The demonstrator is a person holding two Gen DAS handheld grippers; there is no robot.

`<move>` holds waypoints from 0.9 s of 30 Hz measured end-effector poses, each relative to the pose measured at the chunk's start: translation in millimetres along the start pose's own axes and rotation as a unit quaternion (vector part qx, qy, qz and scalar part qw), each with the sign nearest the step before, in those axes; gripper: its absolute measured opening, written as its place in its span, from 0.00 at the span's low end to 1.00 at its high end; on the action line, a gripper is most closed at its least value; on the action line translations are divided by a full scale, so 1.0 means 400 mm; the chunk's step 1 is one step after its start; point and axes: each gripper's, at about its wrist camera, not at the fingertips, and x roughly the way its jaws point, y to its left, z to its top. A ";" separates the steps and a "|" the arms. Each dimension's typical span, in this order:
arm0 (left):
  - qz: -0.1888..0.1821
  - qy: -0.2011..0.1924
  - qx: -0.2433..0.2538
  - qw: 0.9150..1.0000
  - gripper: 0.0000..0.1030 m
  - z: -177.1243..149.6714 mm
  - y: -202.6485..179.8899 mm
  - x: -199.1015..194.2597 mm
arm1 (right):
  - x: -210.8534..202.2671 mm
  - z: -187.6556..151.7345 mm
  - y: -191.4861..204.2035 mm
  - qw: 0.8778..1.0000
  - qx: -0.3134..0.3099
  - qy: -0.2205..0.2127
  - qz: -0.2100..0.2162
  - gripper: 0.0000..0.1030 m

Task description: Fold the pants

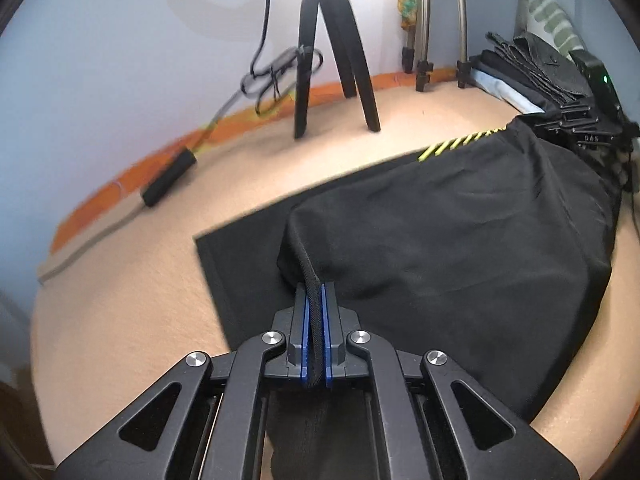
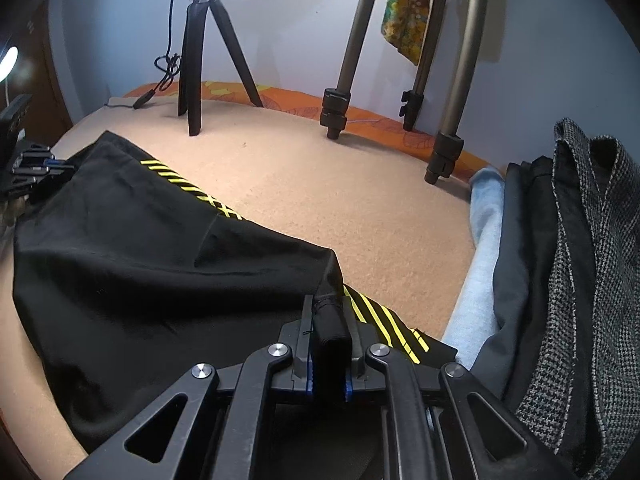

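Now both grippers pinch the same black pants (image 1: 460, 240), which lie spread across a tan bed (image 1: 120, 300). From the left wrist, the left gripper (image 1: 315, 292) sits at 6 o'clock, its blue pads closed tight on a ribbed hem edge that runs up between them; the cloth fans away toward 2 o'clock, where the other gripper shows dimly at the far corner. Under the pants lies a flat black mat (image 1: 240, 248), its corner poking out at 9 o'clock. From the right wrist, the right gripper (image 2: 329, 312) clamps a thick bunched fold of the pants, with yellow stripes (image 2: 384, 320) just beside it at 3 o'clock and more stripes at 10 o'clock. A black tripod (image 2: 200, 60) stands at 11 o'clock, a grey tripod (image 2: 400, 60) at 1 o'clock, and stacked clothes (image 2: 560, 260) pile up at 3 o'clock.
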 end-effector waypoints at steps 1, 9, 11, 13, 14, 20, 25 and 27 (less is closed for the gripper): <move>0.002 -0.011 -0.004 1.000 0.04 0.003 0.004 -0.015 | -0.008 0.003 -0.006 1.000 0.006 -0.003 0.003 0.08; 0.039 -0.042 -0.006 0.998 0.04 0.062 0.056 -0.038 | -0.082 0.053 -0.071 0.997 0.059 -0.050 0.006 0.06; 0.034 -0.019 -0.018 0.999 0.04 0.069 0.067 0.004 | -0.074 0.065 -0.075 0.997 0.063 -0.054 -0.001 0.06; 0.039 0.003 -0.022 0.999 0.04 0.070 0.066 0.047 | -0.040 0.066 -0.074 0.997 0.068 -0.036 0.007 0.06; 0.049 0.008 -0.013 0.999 0.05 0.067 0.064 0.061 | -0.030 0.063 -0.068 0.997 0.064 -0.031 0.009 0.06; 0.176 0.021 -0.027 0.984 0.10 0.049 0.127 0.071 | 0.007 0.048 -0.032 0.999 0.022 -0.012 -0.031 0.06; 0.131 0.004 -0.088 0.987 0.19 0.028 0.187 0.012 | 0.000 0.048 -0.031 0.999 0.017 -0.009 -0.033 0.06; 0.087 0.008 -0.115 0.989 0.44 0.019 0.197 0.006 | -0.007 0.044 -0.029 0.999 0.017 -0.010 -0.030 0.06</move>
